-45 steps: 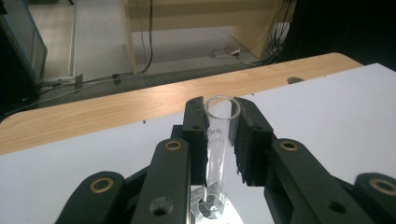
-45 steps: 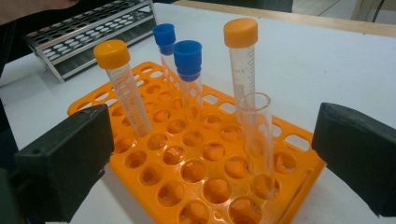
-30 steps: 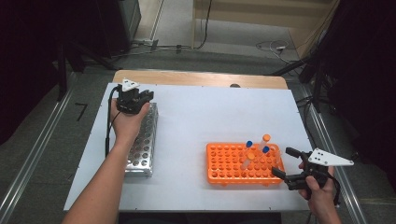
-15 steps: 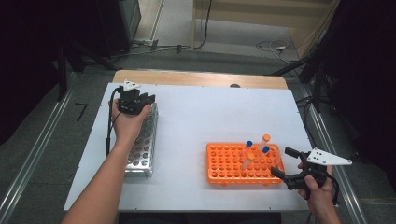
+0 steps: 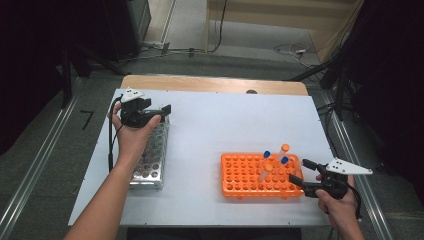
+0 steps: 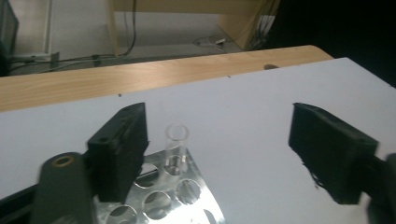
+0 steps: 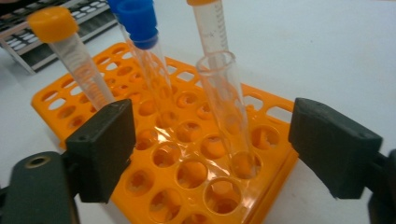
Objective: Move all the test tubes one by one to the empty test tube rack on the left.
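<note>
Two claws, both wide open, neither holding anything. Right gripper [image 5: 299, 174] sits at the near right corner of the orange rack [image 5: 245, 176], jaws pointed into it. In the right gripper view an uncapped clear tube [image 7: 226, 112] stands between my jaws, leaning a bit, seated in a hole close to the rack's edge. That looks like my pick.

Neighbours are crowded: a blue-capped tube [image 7: 147, 60] and an orange-capped tube [image 7: 74, 60] to the jaws' left, another orange-capped one [image 7: 211, 28] right behind the clear tube. It may touch the clear one; can't tell.

How I'd do it:
- slide forward until the pads bracket the clear tube's upper half, not the rim
- centre it first; left pad has to pass clear of the blue-capped tube
- match the tube's lean before closing, so it doesn't get levered against the hole
- close gently: thin, slick wall
- lift along the tube's own axis until the bottom clears the rack

Left gripper [image 5: 160, 111] hovers over the far end of the metal rack [image 5: 150, 155] on the white table [image 5: 220, 125]. One clear open tube [image 6: 177, 144] stands in a far hole there, between the spread jaws nearer the left one, untouched. I'd keep that hand parked so the metal rack doesn't get bumped.
</note>
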